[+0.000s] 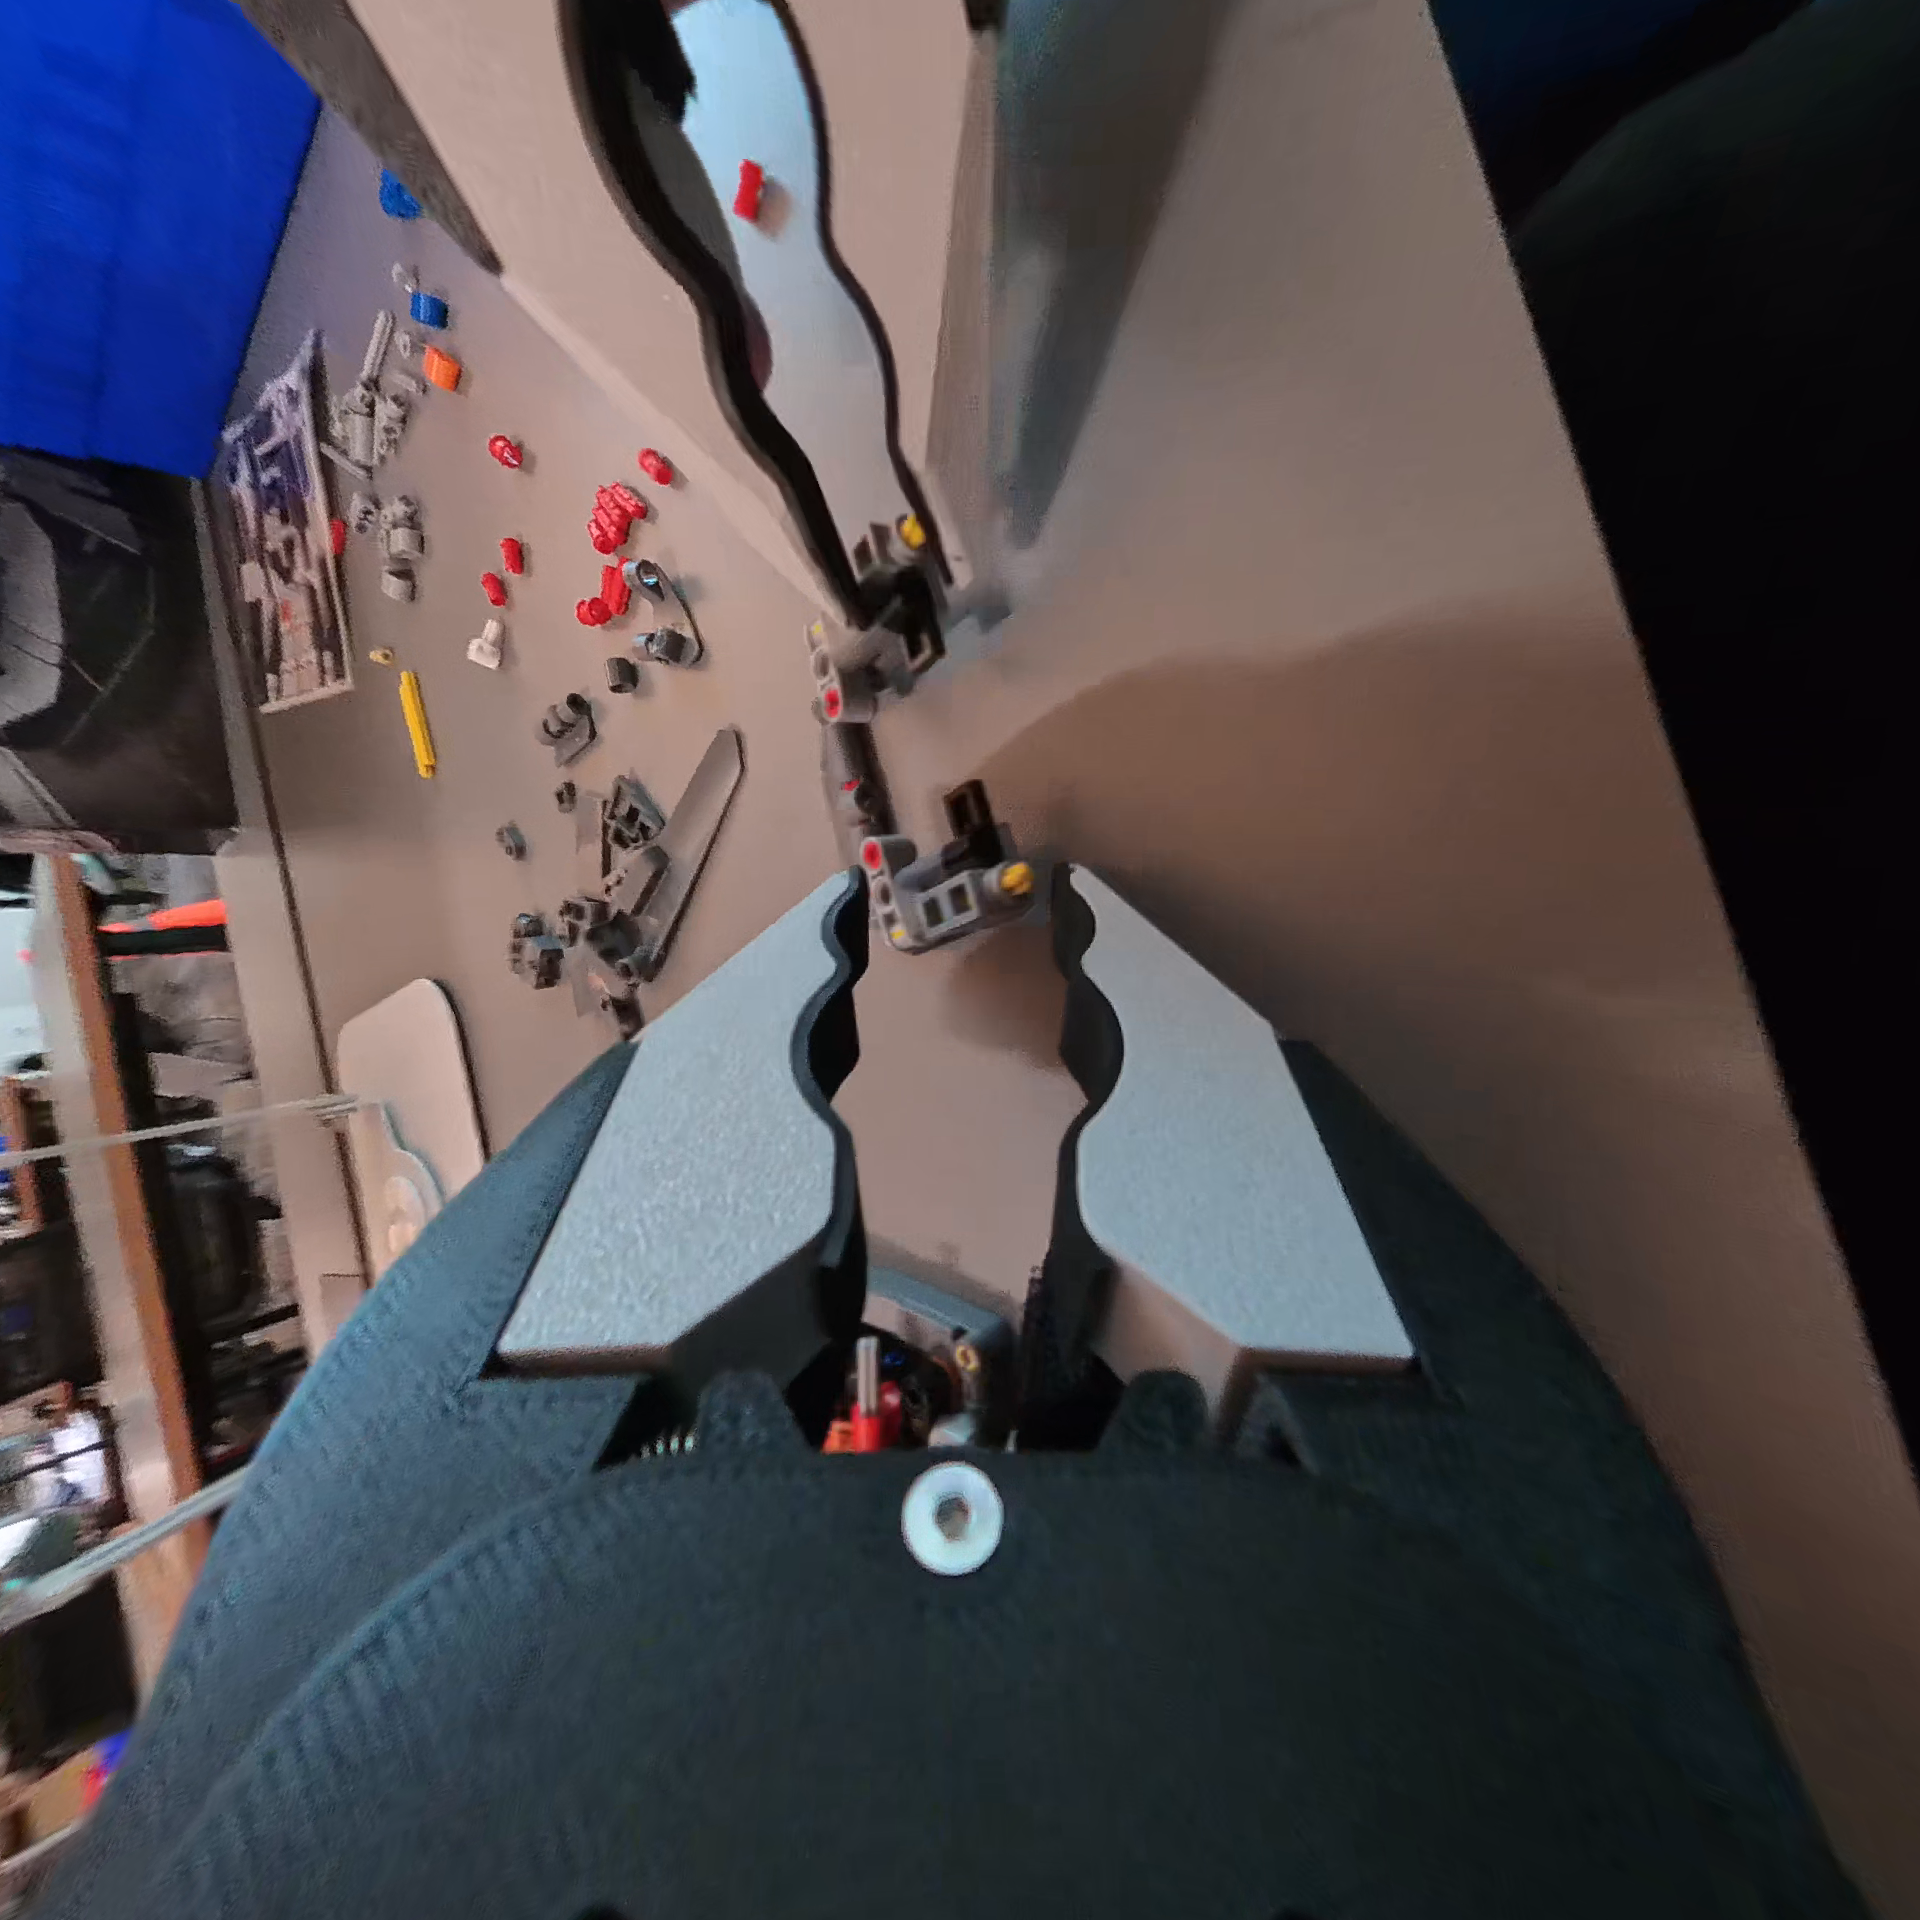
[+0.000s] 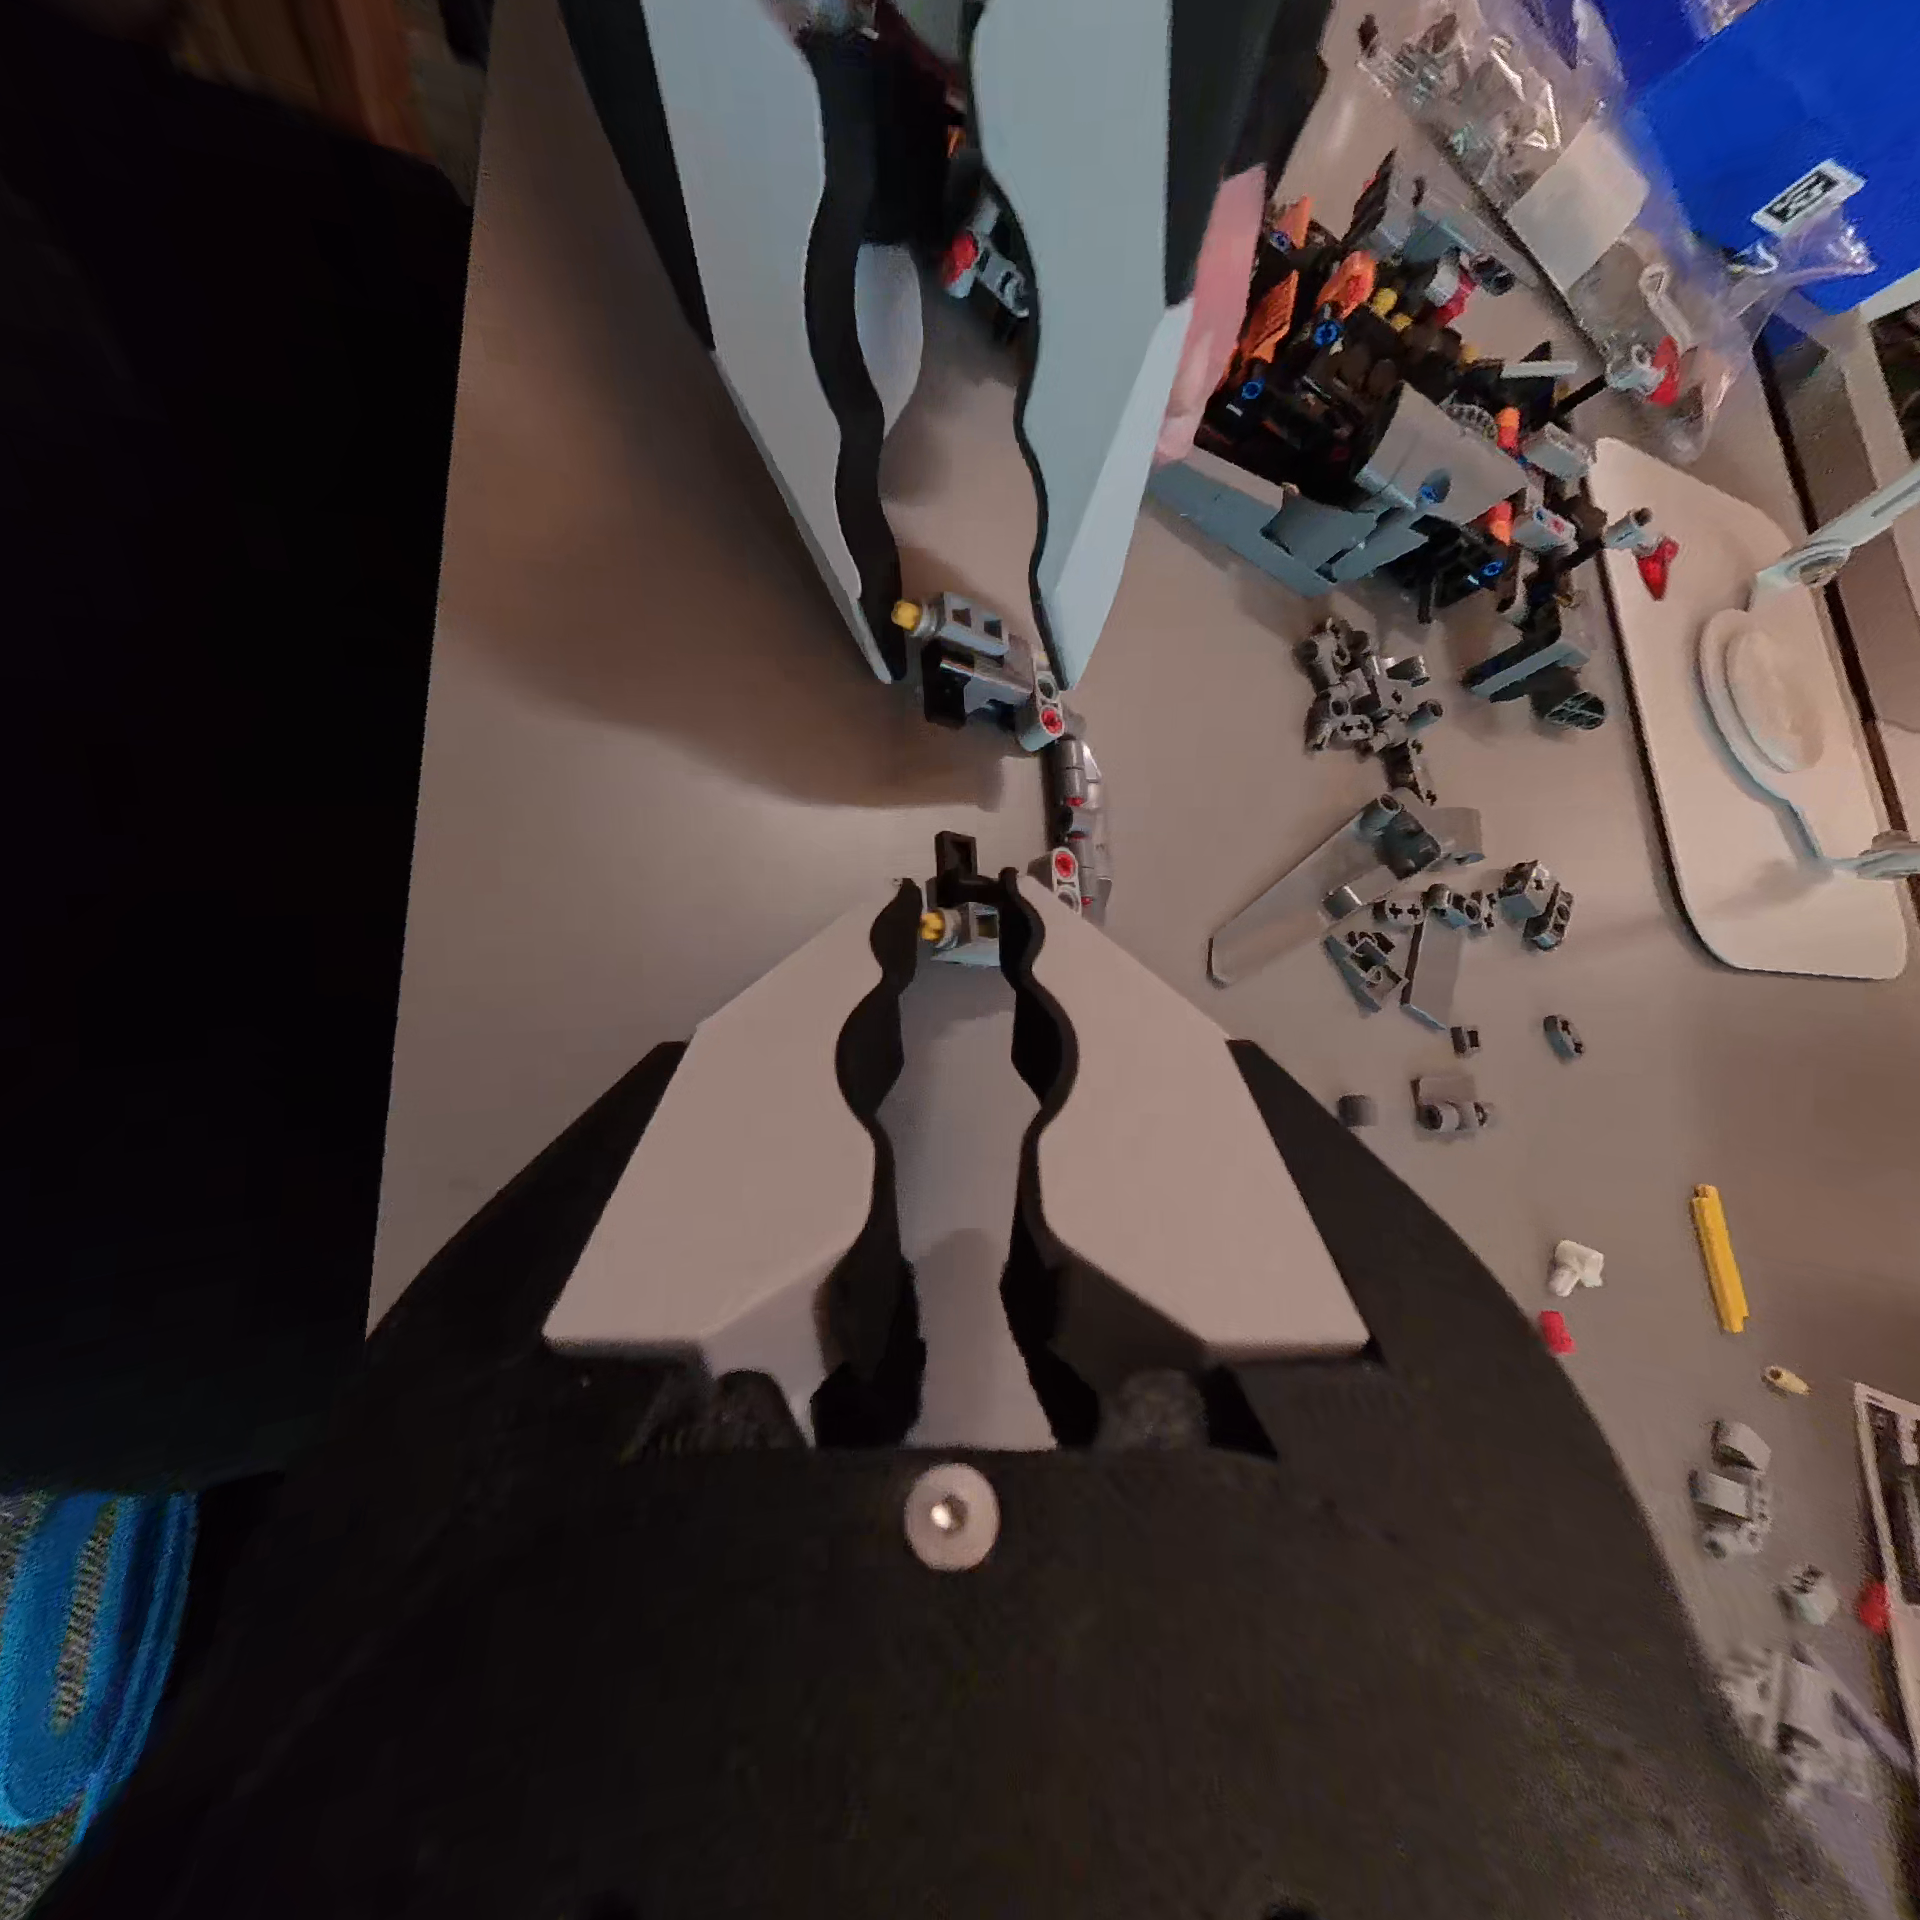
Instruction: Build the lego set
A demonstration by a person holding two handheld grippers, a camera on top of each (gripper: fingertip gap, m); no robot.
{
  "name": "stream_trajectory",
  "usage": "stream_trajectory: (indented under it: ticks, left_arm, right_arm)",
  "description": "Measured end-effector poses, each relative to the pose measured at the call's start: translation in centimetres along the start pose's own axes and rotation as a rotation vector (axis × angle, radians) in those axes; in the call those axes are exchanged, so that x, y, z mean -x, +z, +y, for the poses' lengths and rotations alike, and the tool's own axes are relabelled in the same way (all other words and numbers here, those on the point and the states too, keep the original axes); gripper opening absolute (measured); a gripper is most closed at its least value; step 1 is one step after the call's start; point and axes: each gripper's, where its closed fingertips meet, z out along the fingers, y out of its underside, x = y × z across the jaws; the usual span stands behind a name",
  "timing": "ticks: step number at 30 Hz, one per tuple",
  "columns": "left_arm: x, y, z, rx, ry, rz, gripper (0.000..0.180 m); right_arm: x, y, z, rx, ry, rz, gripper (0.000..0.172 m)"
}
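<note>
A small brick assembly lies on the tan table (image 2: 644,935): a dark beam (image 1: 857,774) joins two grey end blocks, each with a yellow pin. My right gripper (image 2: 961,909) is shut on one end block (image 2: 971,925), with the yellow pin against one pad; it also shows in the left wrist view (image 1: 904,603). My left gripper (image 1: 958,888) is open around the other end block (image 1: 940,904). One pad touches the block's red-pinned arm, and a small gap shows between the yellow pin and the other pad. The left gripper also shows in the right wrist view (image 2: 971,675).
Loose grey parts and a grey wing panel (image 2: 1340,894) lie beside the assembly. Also on the table are red pieces (image 1: 613,520), a yellow axle (image 2: 1720,1257), a booklet (image 1: 286,540), a larger dark build (image 2: 1382,416), a white stand (image 2: 1766,707), a blue box (image 2: 1787,135) and plastic bags (image 2: 1507,114). Spacing between my two grippers at the tips: around 5 centimeters.
</note>
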Motion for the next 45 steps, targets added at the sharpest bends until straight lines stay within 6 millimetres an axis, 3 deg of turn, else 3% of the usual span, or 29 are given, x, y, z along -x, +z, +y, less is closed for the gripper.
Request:
stream_trajectory:
  ticks: [7,13,15,18,20,24,26,28,32,34,36,40,43,45]
  left_arm:
    - [1.0,0.1,-0.1,-0.023,0.108,-0.090,0.022]
    - [2.1,-0.4,-1.3,-0.078,0.122,-0.129,0.014]
    - [2.7,-0.3,-1.1,-0.075,0.086,-0.138,0.015]
    - [3.8,-0.4,-1.0,-0.093,-0.012,-0.129,0.014]
    - [4.3,-0.7,-1.1,-0.125,-0.097,-0.082,0.015]
    - [4.8,-1.6,-2.0,-0.250,-0.308,0.075,0.014]
    - [4.7,-2.2,-2.5,-0.312,-0.388,0.162,0.014]
    - [4.7,-3.1,-2.9,-0.373,-0.410,0.209,0.014]
    - [5.2,-4.7,-2.5,-0.433,-0.458,0.210,0.015]
    - [6.0,-5.7,-1.2,-0.384,-0.441,0.134,0.029]
    - [6.3,-7.9,0.5,-0.343,-0.466,0.088,0.040]
    - [5.6,-13.2,6.7,-0.216,-0.582,-0.022,0.043]
    - [3.0,-15.3,12.7,-0.043,-0.674,-0.069,0.049]
    - [0.6,-15.9,14.8,-0.044,-0.791,-0.011,0.055]
  right_arm:
    - [-0.7,-0.5,-0.1,-0.047,0.103,-0.028,0.009]
    - [-1.9,-1.6,-0.9,-0.138,0.226,-0.077,0.001]
    - [-2.4,-1.6,-0.6,-0.137,0.227,-0.049,0.005]
    - [-3.2,-2.5,-0.4,-0.151,0.230,-0.012,0.032]
    - [-3.7,-3.2,0.0,-0.152,0.227,0.027,0.041]
    - [-4.3,-3.0,-0.1,-0.186,0.277,0.055,0.044]
    - [-4.9,-2.7,-1.0,-0.235,0.320,0.083,0.034]
    - [-4.8,-2.3,-1.7,-0.252,0.343,0.075,0.020]
    - [-5.0,-2.1,-3.2,-0.306,0.408,0.044,0.019]
    - [-5.1,-2.0,-4.2,-0.337,0.446,0.021,0.018]
    - [-5.1,-1.8,-5.0,-0.345,0.472,-0.006,0.018]
    - [-4.6,-1.0,-6.1,-0.367,0.511,-0.069,0.018]
    - [-4.1,0.2,-6.6,-0.357,0.526,-0.111,0.018]
    - [-4.0,0.9,-6.9,-0.347,0.552,-0.127,0.018]
